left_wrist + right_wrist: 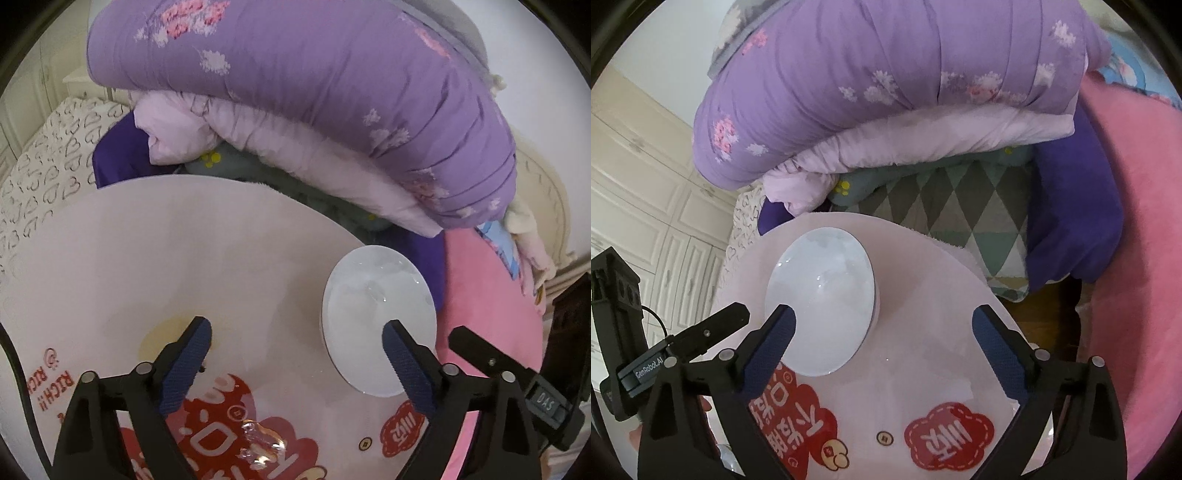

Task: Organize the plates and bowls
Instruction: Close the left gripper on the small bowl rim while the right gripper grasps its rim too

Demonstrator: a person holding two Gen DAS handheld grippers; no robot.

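Note:
A glossy white bowl [376, 314] [823, 295] stands near the far edge of a round pale pink table [166, 251] [923, 295] printed with red cartoon labels. My left gripper [295, 326] hangs open above the table. Its right finger overlaps the bowl's near rim in the picture, and nothing lies between its blue pads. My right gripper [885, 314] is open too, with the bowl just beyond its left finger and only bare tabletop between the fingers. Each wrist view catches the other gripper at its edge: the right one [480, 354] and the left one [713, 328].
A rolled purple floral quilt [314, 92] [886, 85] and lilac bedding are piled right behind the table. Around it lie a pink blanket [487, 314] [1137, 240], a diamond-patterned cushion [960, 206], a heart-print sheet [48, 177] and a cream wardrobe [639, 206]. A crumpled clear wrapper [258, 443] rests on the table.

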